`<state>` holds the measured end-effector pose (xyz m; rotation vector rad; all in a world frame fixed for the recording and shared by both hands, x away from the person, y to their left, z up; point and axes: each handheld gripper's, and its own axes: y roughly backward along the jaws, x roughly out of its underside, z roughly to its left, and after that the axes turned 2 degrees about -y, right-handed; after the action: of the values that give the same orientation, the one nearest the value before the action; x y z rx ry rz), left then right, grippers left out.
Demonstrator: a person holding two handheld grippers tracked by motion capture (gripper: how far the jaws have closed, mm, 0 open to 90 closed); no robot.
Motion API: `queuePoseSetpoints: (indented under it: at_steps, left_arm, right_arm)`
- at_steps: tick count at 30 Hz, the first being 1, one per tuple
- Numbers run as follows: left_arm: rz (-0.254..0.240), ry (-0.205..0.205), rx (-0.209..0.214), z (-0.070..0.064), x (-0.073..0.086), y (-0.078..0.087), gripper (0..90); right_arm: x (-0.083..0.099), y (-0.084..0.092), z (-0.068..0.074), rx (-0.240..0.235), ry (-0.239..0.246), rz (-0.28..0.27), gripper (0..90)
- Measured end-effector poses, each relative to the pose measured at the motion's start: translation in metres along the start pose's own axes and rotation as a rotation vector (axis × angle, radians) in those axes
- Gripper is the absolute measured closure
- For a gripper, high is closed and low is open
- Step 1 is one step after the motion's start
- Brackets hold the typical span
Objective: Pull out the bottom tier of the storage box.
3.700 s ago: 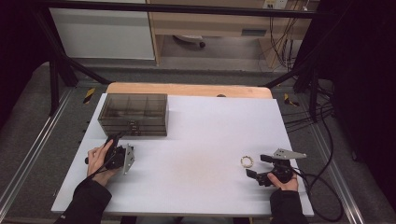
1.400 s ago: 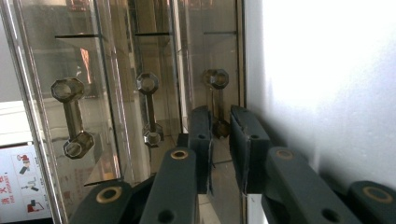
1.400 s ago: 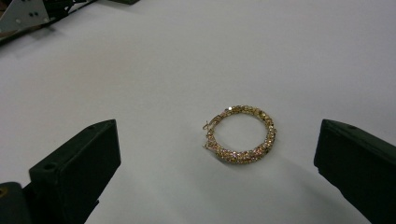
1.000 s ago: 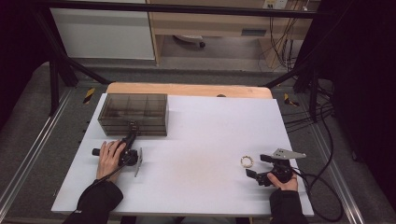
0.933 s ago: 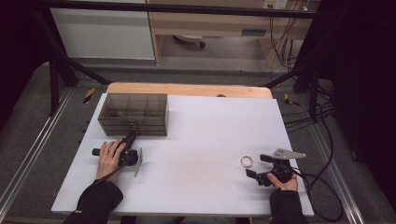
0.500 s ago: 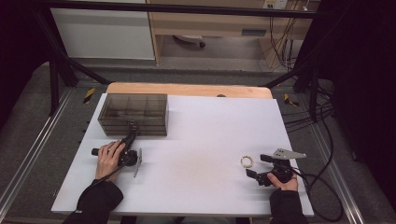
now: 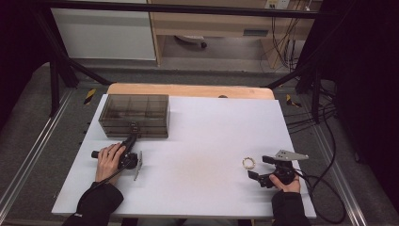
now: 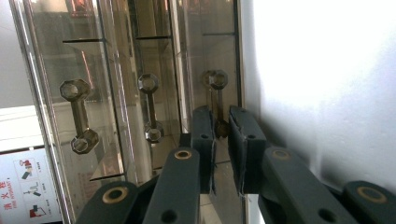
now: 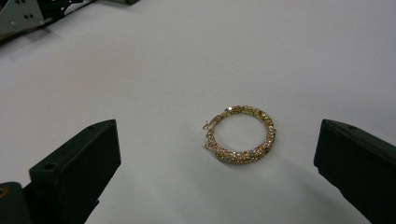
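Note:
A smoky clear drawer box (image 7: 134, 115) stands at the table's back left. My left gripper (image 7: 133, 137) points at its front, rolled on its side. In the left gripper view the left gripper (image 8: 222, 135) is shut on the lower end of a drawer handle (image 8: 217, 93); two more handles (image 8: 150, 107) show beside it. A gold hoop earring (image 7: 248, 163) set with small stones lies flat on the white table at the front right. My right gripper (image 7: 256, 167) stands open just before it. In the right gripper view the earring (image 9: 240, 134) lies a little beyond the wide-apart jaws of the right gripper (image 9: 217, 156), untouched.
The white tabletop (image 7: 202, 141) runs between the two hands. A wooden strip (image 7: 188, 90) borders its far edge. Black frame posts (image 7: 54, 80) and cables (image 7: 324, 141) stand off the table's sides. The left gripper's grey plate (image 9: 18, 14) shows far off in the right gripper view.
Since the oldest frame my left hand has moved right and toward the box, bringing its gripper onto the front handle. Over the last second neither hand has moved.

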<state>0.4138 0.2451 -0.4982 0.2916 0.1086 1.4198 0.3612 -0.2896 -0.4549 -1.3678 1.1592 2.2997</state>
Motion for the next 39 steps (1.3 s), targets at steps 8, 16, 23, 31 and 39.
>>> queuePoseSetpoints:
  at_steps: [8,16,23,31,39]
  left_arm:
    - [0.000,0.013,0.007,0.000,0.000,0.002,80.3]
    - [-0.018,0.047,0.002,0.004,0.000,0.003,70.1]
    - [-0.024,0.067,0.025,0.008,0.000,0.000,64.1]
    - [-0.007,0.069,0.046,0.009,0.004,-0.004,64.3]
    - [-0.012,0.076,0.045,0.010,0.005,-0.003,68.5]
  right_arm:
    - [0.000,0.000,0.000,0.000,0.000,0.000,0.9]
    - [0.000,0.000,0.000,-0.001,-0.003,-0.001,0.9]
    - [0.000,0.000,0.000,0.001,0.001,0.001,0.9]
    - [0.000,-0.001,0.000,0.001,0.002,0.001,0.9]
    - [0.000,0.000,0.000,0.000,0.001,0.000,0.9]
